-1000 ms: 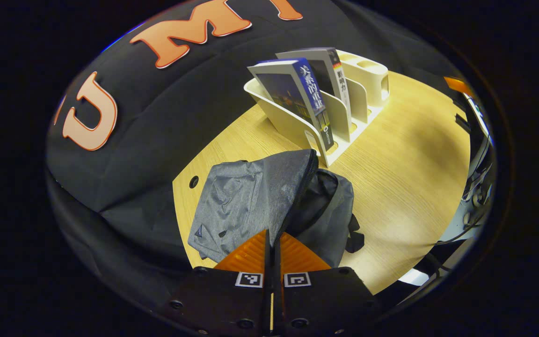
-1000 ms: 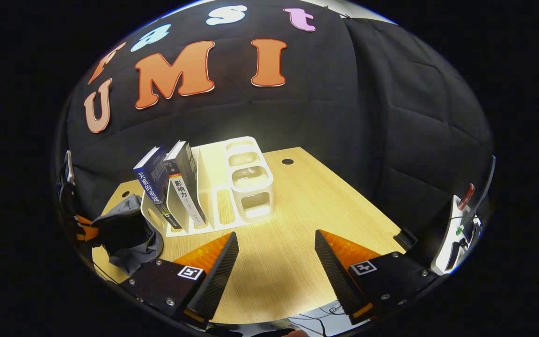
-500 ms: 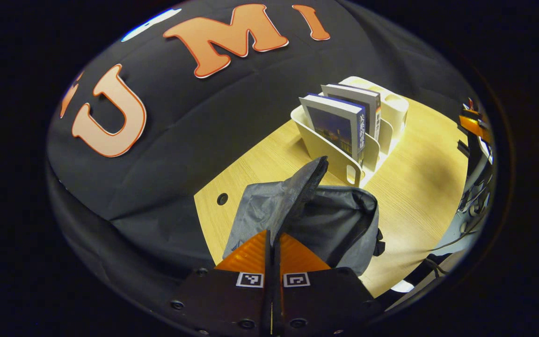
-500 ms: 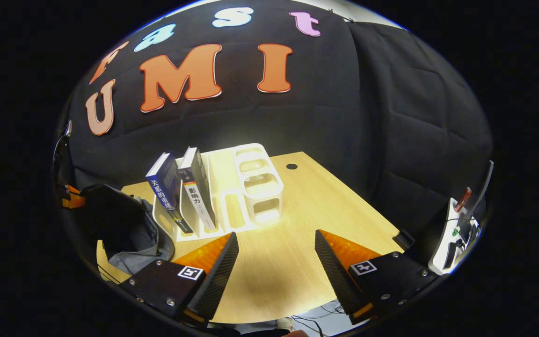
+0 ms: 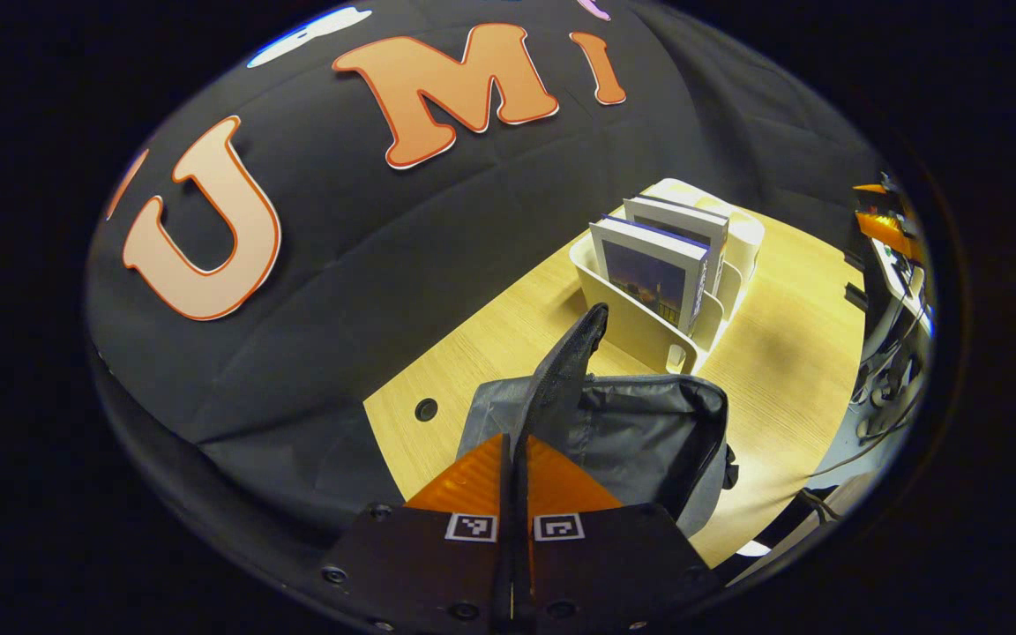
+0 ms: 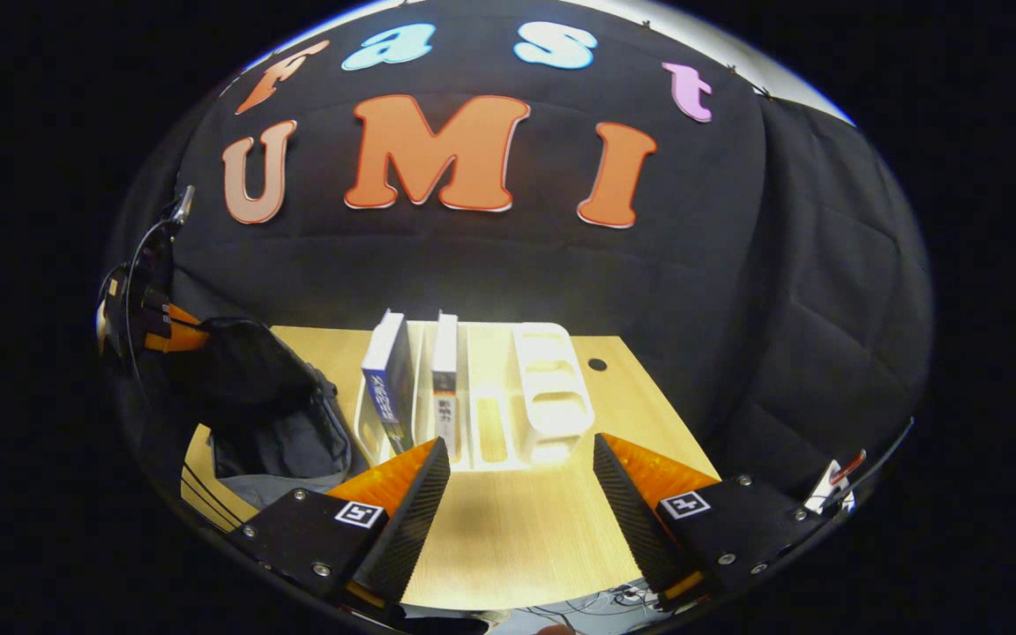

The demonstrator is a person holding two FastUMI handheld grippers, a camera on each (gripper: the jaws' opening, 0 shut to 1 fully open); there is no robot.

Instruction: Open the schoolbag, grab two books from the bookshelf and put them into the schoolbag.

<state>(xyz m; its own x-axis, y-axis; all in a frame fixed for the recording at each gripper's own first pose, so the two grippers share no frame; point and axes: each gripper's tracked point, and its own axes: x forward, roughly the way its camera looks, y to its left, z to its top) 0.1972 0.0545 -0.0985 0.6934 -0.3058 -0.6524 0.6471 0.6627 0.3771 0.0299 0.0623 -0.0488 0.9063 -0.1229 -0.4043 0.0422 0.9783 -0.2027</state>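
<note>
My left gripper [image 5: 514, 441] is shut on the lifted flap [image 5: 568, 363] of the grey schoolbag [image 5: 649, 432], whose mouth gapes open below it. Beyond the bag stands the white bookshelf [image 5: 636, 328] with two upright books, one with a dark cover [image 5: 653, 275] and a pale one [image 5: 683, 227] behind it. In the right gripper view, my right gripper [image 6: 519, 450] is open above the table, facing the bookshelf [image 6: 552, 406]. The blue book [image 6: 387, 375] and the second book [image 6: 444, 366] stand in its left slots. The schoolbag [image 6: 265, 414] sits at the left, with the left gripper [image 6: 155, 322] holding its flap up.
The wooden table [image 6: 517, 538] has cable holes [image 6: 597, 364] [image 5: 426, 409]. Cables and equipment [image 5: 892, 265] crowd its right edge. The shelf's right part holds empty pen cups [image 6: 552, 392]. Bare table lies between my right gripper and the shelf.
The left gripper has raised the flap higher and the bag's mouth has opened wider. The right gripper has swung left to face the bookshelf squarely, still open.
</note>
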